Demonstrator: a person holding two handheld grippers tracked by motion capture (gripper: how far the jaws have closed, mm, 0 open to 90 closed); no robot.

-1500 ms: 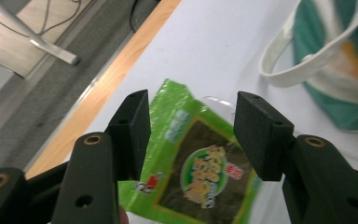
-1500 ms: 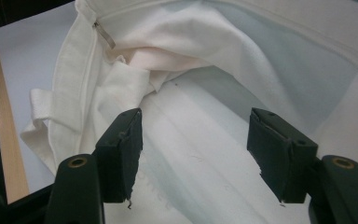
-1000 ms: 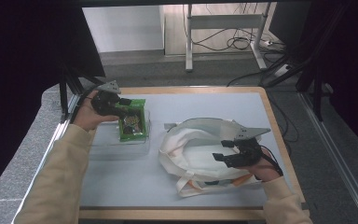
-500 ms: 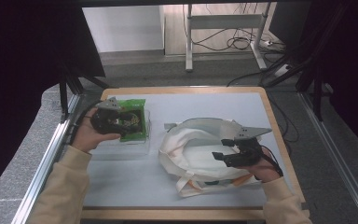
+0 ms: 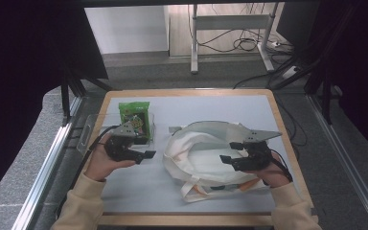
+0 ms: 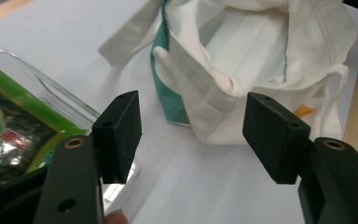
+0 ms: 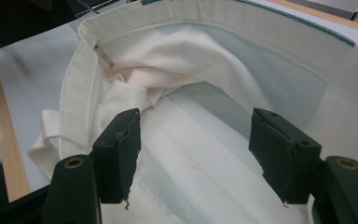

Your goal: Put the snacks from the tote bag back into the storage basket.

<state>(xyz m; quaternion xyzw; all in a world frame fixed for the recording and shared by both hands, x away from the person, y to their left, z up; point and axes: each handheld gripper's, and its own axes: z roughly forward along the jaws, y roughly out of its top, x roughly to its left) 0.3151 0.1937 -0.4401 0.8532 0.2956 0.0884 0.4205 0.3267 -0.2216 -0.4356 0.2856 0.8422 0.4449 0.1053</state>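
A white cloth tote bag (image 5: 196, 153) with green trim lies open on the mat. My right gripper (image 5: 227, 151) hovers over its mouth, open, with only the bag's lining (image 7: 191, 70) under the jaws (image 7: 196, 149). A green snack packet (image 5: 135, 116) lies in a clear plastic tray (image 5: 88, 134) at the left. My left gripper (image 5: 146, 157) sits just in front of that tray and points toward the bag (image 6: 261, 56). Its jaws (image 6: 191, 130) have just been opening and nothing is between them. The packet (image 6: 9, 126) and the tray's rim (image 6: 60, 95) lie to their left.
A pale grey mat (image 5: 201, 108) covers the table, which has a wooden rim (image 5: 282, 129). The bag's straps (image 5: 191, 189) trail toward the front edge. Metal rails run along both sides, and a desk frame with cables stands on the floor beyond.
My left gripper has drawn back from over the packet toward the near side and the bag, and dropped lower. The packet stays in the tray. The right gripper has not moved.
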